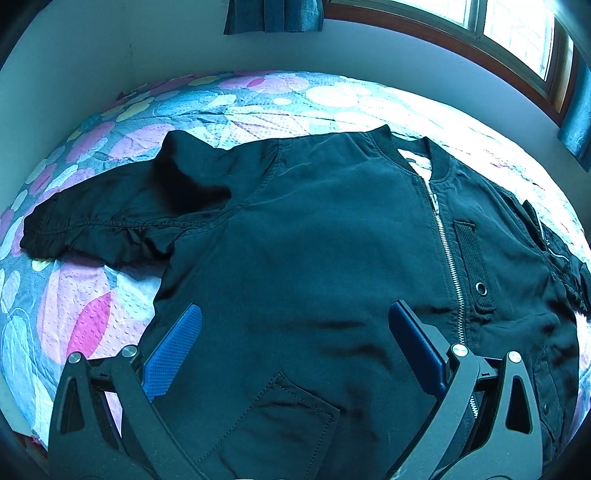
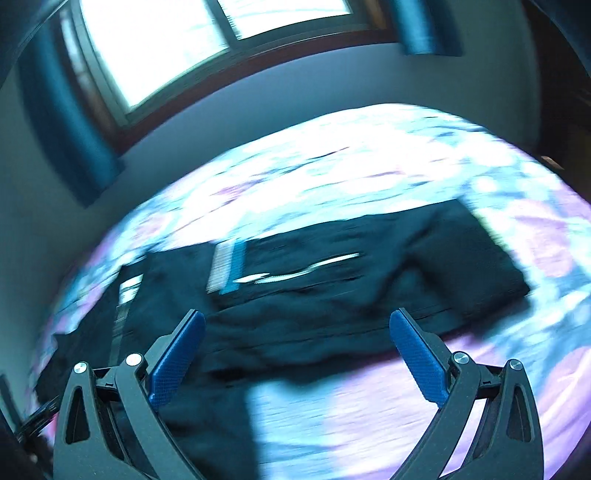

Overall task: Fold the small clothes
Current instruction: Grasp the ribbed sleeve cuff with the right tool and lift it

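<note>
A small black zip-up bomber jacket (image 1: 314, 240) lies face up and spread out on the bed, collar away from me, its left sleeve (image 1: 103, 225) stretched out to the left. My left gripper (image 1: 295, 314) is open and empty, hovering over the jacket's lower front beside the zipper (image 1: 447, 251). In the blurred right wrist view the same jacket (image 2: 332, 302) shows with its right sleeve (image 2: 472, 254) lying out to the right. My right gripper (image 2: 295, 321) is open and empty above the jacket's near edge.
The bed has a quilted cover (image 1: 92, 306) with pink, white and blue patches. A pale wall (image 1: 110, 59) runs close behind the bed. A wood-framed window (image 1: 509, 40) with teal curtains (image 1: 273, 14) sits above it.
</note>
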A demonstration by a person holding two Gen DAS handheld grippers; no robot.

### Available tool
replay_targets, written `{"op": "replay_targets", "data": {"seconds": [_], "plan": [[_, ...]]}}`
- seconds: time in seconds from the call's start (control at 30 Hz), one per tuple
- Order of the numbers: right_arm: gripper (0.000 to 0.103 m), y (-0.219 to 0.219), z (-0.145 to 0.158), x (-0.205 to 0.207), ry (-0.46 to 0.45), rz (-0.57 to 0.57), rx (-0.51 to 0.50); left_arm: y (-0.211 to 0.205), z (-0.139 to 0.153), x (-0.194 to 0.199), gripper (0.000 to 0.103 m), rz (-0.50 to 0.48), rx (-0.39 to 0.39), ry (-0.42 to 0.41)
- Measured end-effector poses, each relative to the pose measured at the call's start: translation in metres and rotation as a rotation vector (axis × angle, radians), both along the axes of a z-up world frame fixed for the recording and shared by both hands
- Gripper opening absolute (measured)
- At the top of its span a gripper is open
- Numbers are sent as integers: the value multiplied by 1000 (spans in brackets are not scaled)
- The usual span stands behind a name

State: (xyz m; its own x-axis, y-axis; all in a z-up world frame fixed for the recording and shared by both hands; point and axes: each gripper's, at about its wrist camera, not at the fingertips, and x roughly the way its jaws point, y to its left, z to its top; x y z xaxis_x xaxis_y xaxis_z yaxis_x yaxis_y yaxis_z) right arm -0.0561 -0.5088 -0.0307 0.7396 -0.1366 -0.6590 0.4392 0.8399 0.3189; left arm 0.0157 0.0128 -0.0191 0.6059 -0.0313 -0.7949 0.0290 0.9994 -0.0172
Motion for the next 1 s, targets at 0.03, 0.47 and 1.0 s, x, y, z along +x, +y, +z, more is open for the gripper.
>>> {"op": "replay_targets", "data": {"seconds": [0.03,0.47,1.0], "plan": [[99,-15,-3,-1,44,-42,-49,0,-2,1,101,1,-1,5],[36,-84,-51,29,313,-11,-187,-12,-12,11,101,-12,26,44],[50,-276,-58,-87,-138,-258,586,-21,-14,27,101,-3,-7,70]]}}
